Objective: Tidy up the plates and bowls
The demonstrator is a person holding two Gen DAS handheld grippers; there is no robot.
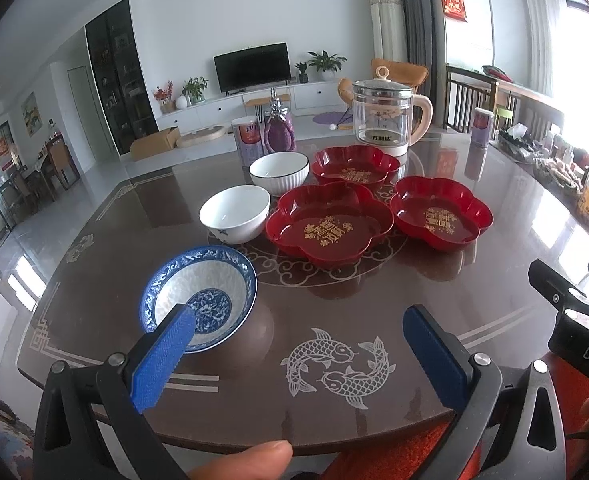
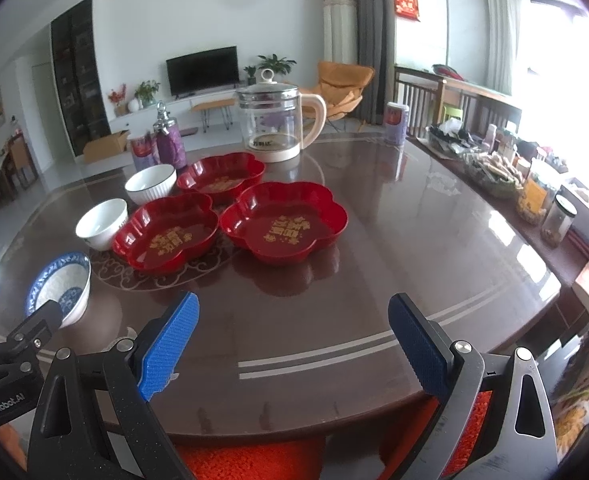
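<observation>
Left wrist view: our left gripper (image 1: 298, 336) and right gripper (image 2: 292, 330), both wide open, empty. Blue-patterned bowl (image 1: 198, 296) near the tabletop's front edge; we risk nudging it off.

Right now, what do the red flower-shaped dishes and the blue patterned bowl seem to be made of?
The red dishes look like glossy moulded plastic or lacquer: uniform colour, sharp highlights, printed gold characters. The blue patterned bowl looks like glazed ceramic, probably porcelain: white body, blue painted pattern, smooth sheen. Neither is certain from looks alone.
</observation>
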